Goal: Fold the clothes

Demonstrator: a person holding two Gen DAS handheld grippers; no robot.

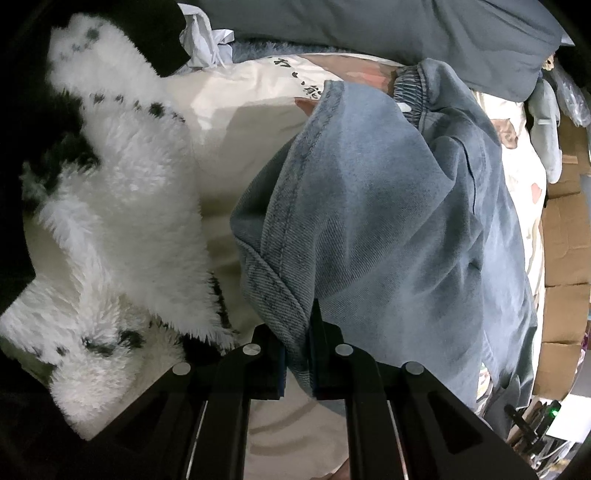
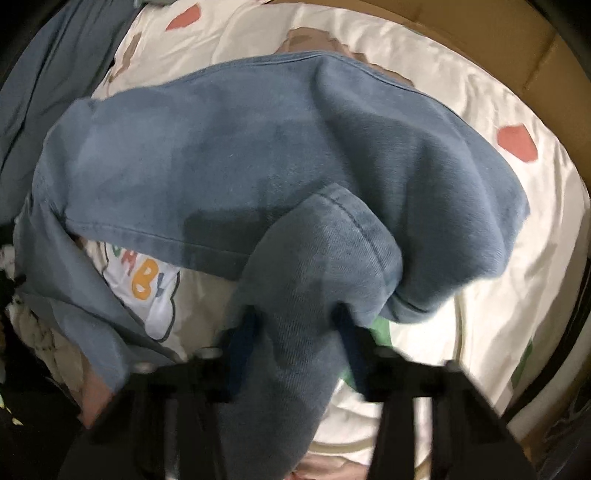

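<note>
1. The left gripper point(image 1: 297, 332), black with two dark padded fingers, grips a seamed fold of a pair of light blue denim jeans point(image 1: 388, 221); its jaws are closed tight on the cloth.

2. From that grip the jeans rise up and to the right of the left wrist view, where a gathered elastic waistband point(image 1: 410, 92) shows near the top.

3. A fluffy white fleece garment with black specks point(image 1: 122, 206) lies just left of the jeans, resting on a cream sheet printed with dark characters point(image 1: 236, 110).

4. A grey-blue pillow point(image 1: 406, 33) lies across the top of the left wrist view, and brown cardboard boxes point(image 1: 565, 236) stand along the right edge.

5. The right gripper point(image 2: 295, 332), blurred in its own view, has a thick bunch of the same blue denim jeans point(image 2: 258, 147) between its dark blue-padded fingers; the jaws are clamped on that bunch.

6. The rest of the denim drapes in a broad mound above the right gripper, over a white bedsheet with red and brown patches point(image 2: 480, 110).

7. A white cloth with colourful lettering point(image 2: 147, 288) peeks out beneath the lower left edge of the jeans.
</note>
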